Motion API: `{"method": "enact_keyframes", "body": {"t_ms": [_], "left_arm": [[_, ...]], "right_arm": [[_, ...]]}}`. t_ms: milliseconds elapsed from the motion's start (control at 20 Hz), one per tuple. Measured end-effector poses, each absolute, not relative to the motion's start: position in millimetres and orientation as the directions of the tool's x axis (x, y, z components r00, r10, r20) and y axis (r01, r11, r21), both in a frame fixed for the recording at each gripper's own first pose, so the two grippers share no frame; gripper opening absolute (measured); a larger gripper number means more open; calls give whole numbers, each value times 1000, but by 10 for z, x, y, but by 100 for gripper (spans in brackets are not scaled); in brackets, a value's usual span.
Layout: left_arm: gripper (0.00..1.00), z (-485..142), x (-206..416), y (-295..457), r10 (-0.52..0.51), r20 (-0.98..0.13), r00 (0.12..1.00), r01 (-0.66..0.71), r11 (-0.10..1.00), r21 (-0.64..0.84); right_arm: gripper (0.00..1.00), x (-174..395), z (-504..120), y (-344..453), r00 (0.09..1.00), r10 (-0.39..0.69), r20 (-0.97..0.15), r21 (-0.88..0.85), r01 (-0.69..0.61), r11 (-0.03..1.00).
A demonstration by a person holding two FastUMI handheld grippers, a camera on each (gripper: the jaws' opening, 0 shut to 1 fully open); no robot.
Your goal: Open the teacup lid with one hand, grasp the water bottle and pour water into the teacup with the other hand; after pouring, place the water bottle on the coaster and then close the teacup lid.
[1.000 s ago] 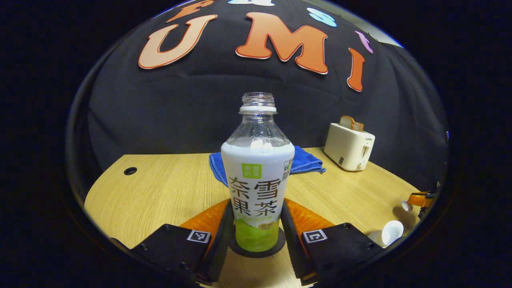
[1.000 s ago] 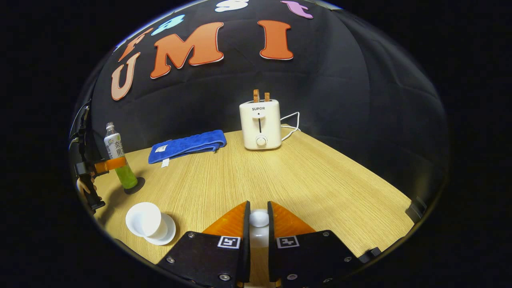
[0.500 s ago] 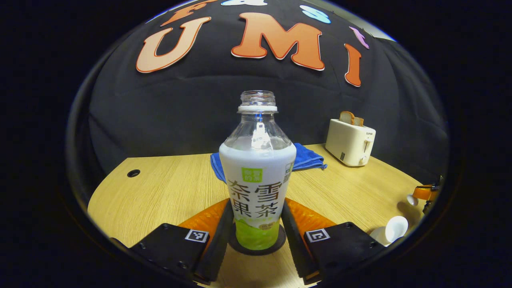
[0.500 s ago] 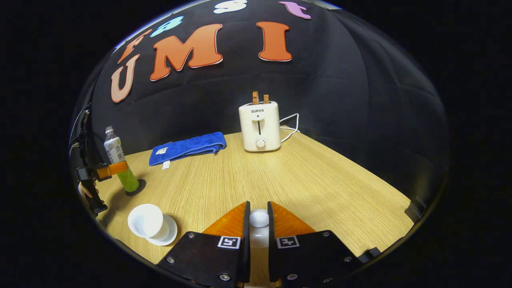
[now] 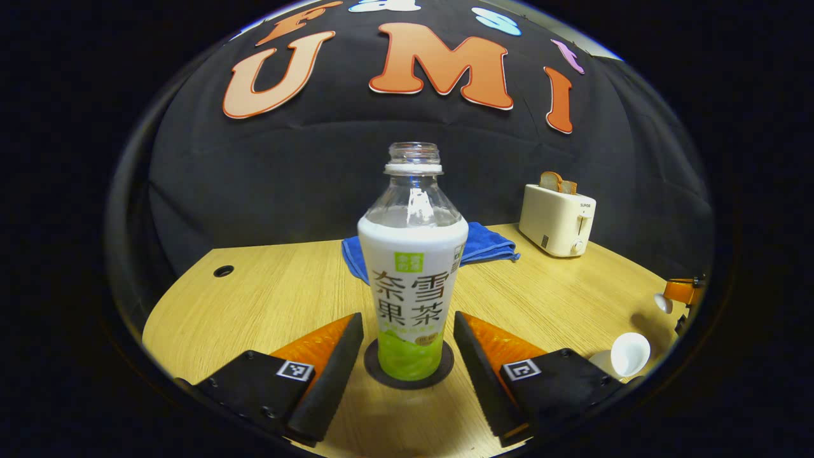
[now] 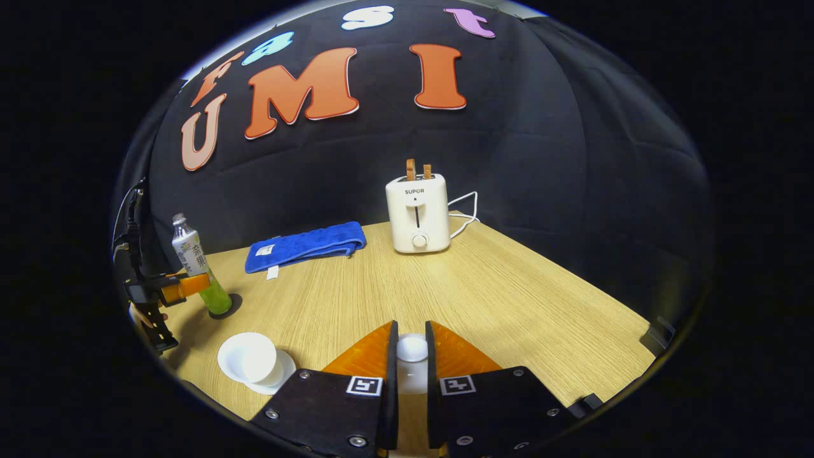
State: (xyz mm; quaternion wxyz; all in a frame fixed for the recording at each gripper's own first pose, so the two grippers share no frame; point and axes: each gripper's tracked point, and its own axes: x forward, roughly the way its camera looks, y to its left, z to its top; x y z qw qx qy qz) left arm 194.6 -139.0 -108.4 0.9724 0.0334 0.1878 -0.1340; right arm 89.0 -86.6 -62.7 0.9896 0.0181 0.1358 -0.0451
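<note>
The water bottle (image 5: pixel 412 267) stands on the coaster (image 5: pixel 409 366) between the wide-apart fingers of the left hand-held gripper (image 5: pixel 407 356), while the right hand-held gripper (image 6: pixel 411 356) pinches the lid (image 6: pixel 411 348), so only covering the teacup (image 6: pixel 248 357) at 9 o'clock is left.

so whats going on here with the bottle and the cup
A person works two handheld grippers at a wooden table. The left gripper is open, its fingers spread either side of the uncapped water bottle, which stands on the dark coaster. The right gripper is shut on the white teacup lid, held up off the open teacup on its saucer.
</note>
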Motion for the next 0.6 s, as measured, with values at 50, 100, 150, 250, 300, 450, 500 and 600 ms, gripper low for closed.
{"method": "enact_keyframes", "body": {"t_ms": [50, 100, 150, 250, 300, 450, 500, 600], "left_arm": [[95, -1032, 1848, -1357, -242, -357, 902, 262, 965, 8], [96, -985, 1729, -1335, -239, -342, 909, 255, 967, 0], [95, -948, 1605, -1289, -231, -332, 915, 244, 970, -2], [96, -850, 1346, -1157, -200, -289, 936, 213, 977, 15], [97, -778, 1230, -1105, -187, -262, 947, 199, 980, 19], [96, -666, 939, -896, -145, -229, 963, 151, 988, 11], [98, -664, 912, -789, -126, -230, 965, 132, 991, 10], [96, -643, 828, -707, -120, -214, 969, 123, 992, 4]], "right_arm": [[19, 886, -600, -822, 962, -77, -261, 22, 86, 996], [18, 876, -571, -778, 965, -68, -253, 22, 76, 997], [18, 864, -548, -732, 968, -59, -245, 21, 66, 998], [18, 865, -504, -619, 971, -39, -234, 15, 44, 999], [18, 849, -485, -545, 973, -26, -228, 14, 30, 999], [18, 812, -392, -269, 980, 19, -198, 7, -18, 1000], [18, 804, -375, -153, 980, 38, -194, 7, -37, 999], [18, 805, -348, 77, 978, 77, -192, -3, -79, 997]]}}
